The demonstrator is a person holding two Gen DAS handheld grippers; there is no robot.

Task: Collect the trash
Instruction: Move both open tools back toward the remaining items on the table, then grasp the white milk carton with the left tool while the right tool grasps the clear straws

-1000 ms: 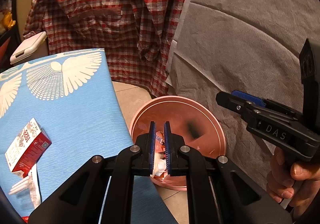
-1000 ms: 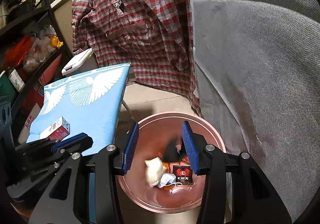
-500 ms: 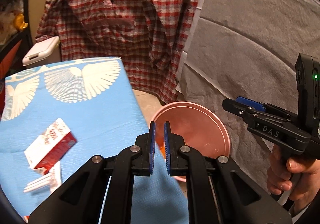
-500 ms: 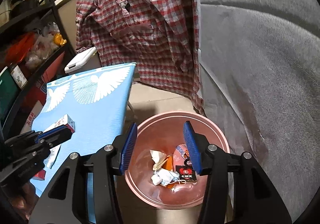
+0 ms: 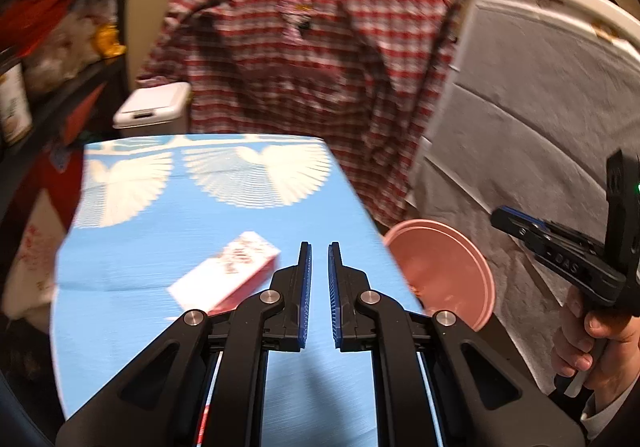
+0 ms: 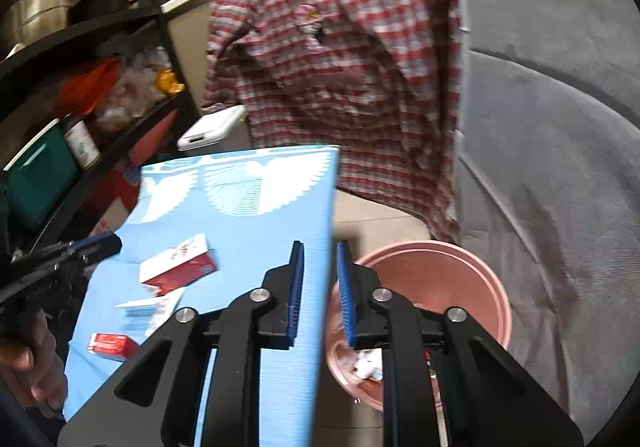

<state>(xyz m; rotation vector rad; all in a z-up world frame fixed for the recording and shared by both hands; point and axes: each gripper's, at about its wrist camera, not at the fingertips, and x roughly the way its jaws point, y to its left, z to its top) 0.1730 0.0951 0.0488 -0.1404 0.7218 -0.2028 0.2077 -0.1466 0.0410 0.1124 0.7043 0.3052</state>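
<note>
A pink bin [image 6: 440, 279] stands on the floor right of a blue table [image 6: 256, 203] and holds crumpled trash [image 6: 368, 363]; it also shows in the left wrist view [image 5: 444, 267]. On the table lie a red and white carton [image 5: 228, 275], also in the right wrist view [image 6: 176, 267], a white wrapper [image 6: 152, 309] and a small red box [image 6: 108, 345]. My left gripper [image 5: 318, 287] hovers over the table right of the carton, jaws a narrow gap apart and empty. My right gripper [image 6: 318, 287] is open and empty above the table's right edge, beside the bin.
A plaid shirt [image 5: 316, 59] hangs behind the table. A grey cover [image 6: 552, 127] fills the right side. A dark shelf [image 6: 80, 79] with jars and bags stands at the left. A white lidded box [image 5: 154, 111] sits behind the table.
Both grippers have swung left, away from the bin and over the table. The right gripper's jaws have narrowed. The left gripper's jaws have opened slightly.
</note>
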